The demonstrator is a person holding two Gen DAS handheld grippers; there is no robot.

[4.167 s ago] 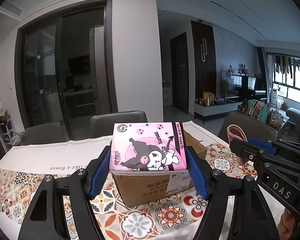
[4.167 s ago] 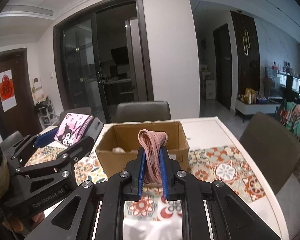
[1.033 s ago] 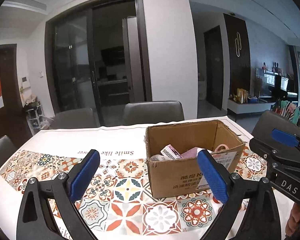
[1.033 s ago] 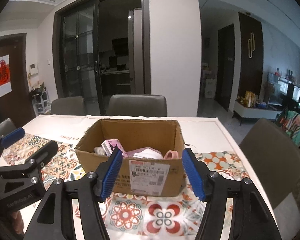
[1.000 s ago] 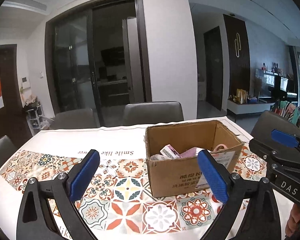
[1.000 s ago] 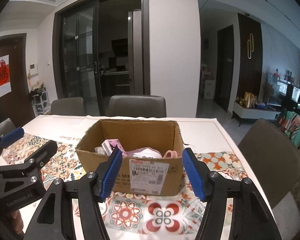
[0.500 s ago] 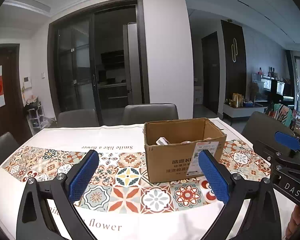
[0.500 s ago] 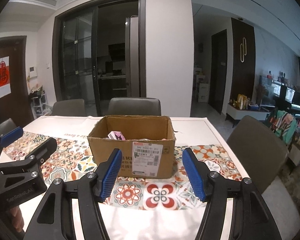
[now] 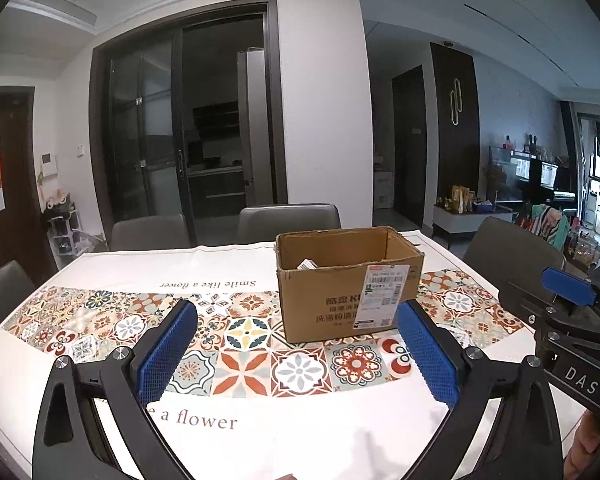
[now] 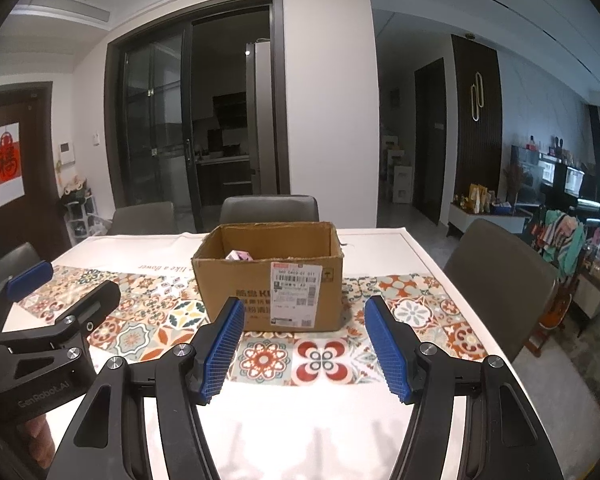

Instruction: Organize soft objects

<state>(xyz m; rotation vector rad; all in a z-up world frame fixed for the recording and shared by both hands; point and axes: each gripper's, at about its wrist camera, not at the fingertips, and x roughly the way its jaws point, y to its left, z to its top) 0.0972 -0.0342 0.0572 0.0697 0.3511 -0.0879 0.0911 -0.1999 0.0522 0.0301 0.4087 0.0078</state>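
Standing on your tiled counter [image 10: 380, 420]: one open cardboard box [image 10: 268, 280], pink-and-white packet [image 10: 239, 256] showing inside; other contents hidden. Your left tool [image 9: 296, 344] and right tool [image 10: 304, 346] are both spread, empty, short of the box.

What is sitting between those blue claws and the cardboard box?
Nothing visible: only bare patterned tablecloth lies between the open right gripper, the open left gripper and the box.

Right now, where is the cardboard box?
The cardboard box stands on the patterned tablecloth, centre of the right wrist view, beyond the open right tongs.
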